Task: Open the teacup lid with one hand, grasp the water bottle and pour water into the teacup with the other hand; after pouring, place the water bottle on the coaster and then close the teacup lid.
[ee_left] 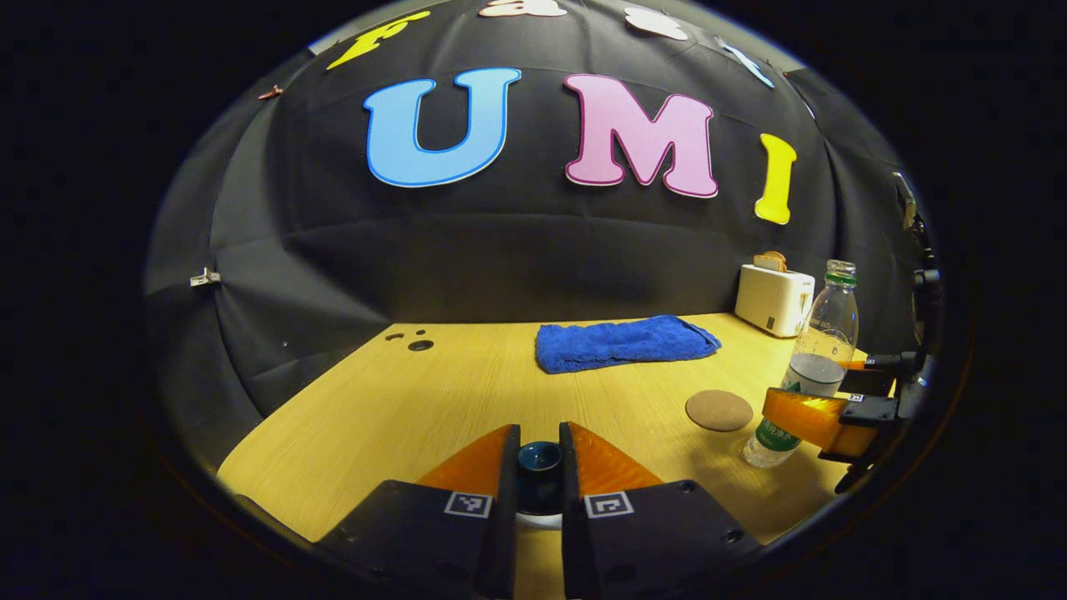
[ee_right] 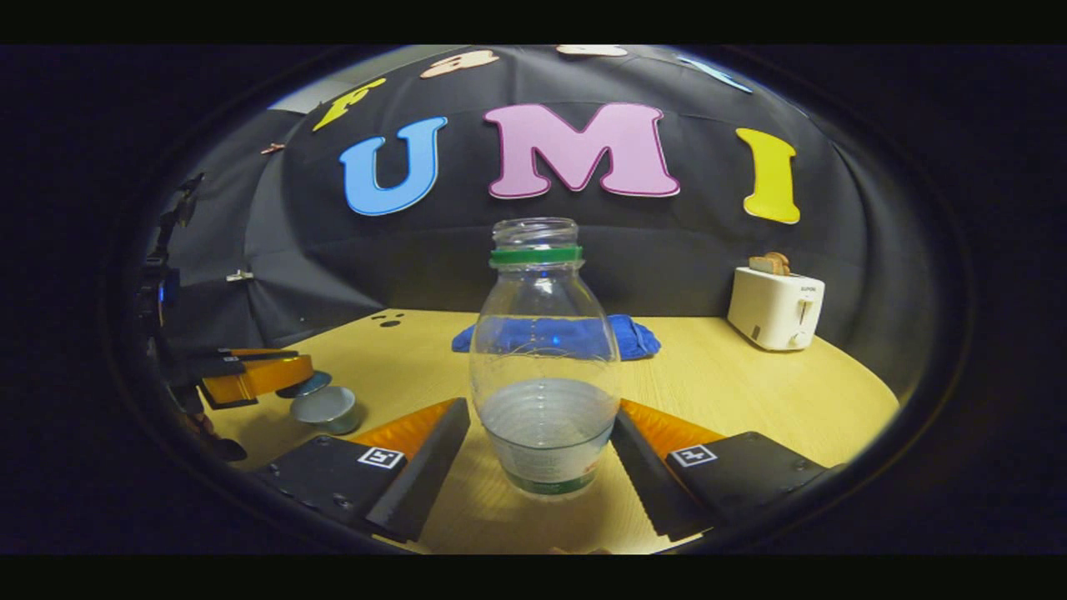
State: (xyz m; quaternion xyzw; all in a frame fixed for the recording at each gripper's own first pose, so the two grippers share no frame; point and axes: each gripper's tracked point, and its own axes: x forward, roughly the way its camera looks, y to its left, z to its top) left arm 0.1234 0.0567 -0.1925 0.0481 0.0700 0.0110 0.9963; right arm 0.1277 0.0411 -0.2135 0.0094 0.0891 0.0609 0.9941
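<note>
In the left gripper view my left gripper (ee_left: 539, 429) is shut on the dark blue knob of the teacup lid (ee_left: 539, 463). A pale rim shows just beneath the knob. The right gripper view shows that lid (ee_right: 304, 385) held slightly above and beside the open pale teacup (ee_right: 327, 408) at the left. The clear water bottle (ee_right: 543, 333) has no cap and is about a third full. It stands upright between the fingers of my right gripper (ee_right: 542, 408), whose tips meet its sides. Seen from the left, the right gripper (ee_left: 825, 392) clasps the bottle (ee_left: 827, 333). The round brown coaster (ee_left: 718, 410) lies bare just left of it.
A folded blue towel (ee_left: 621, 343) lies at the back of the wooden table (ee_left: 400, 408). A white toaster (ee_right: 775, 308) with bread in it stands at the back right. Small holes (ee_left: 419, 344) mark the table's far left corner.
</note>
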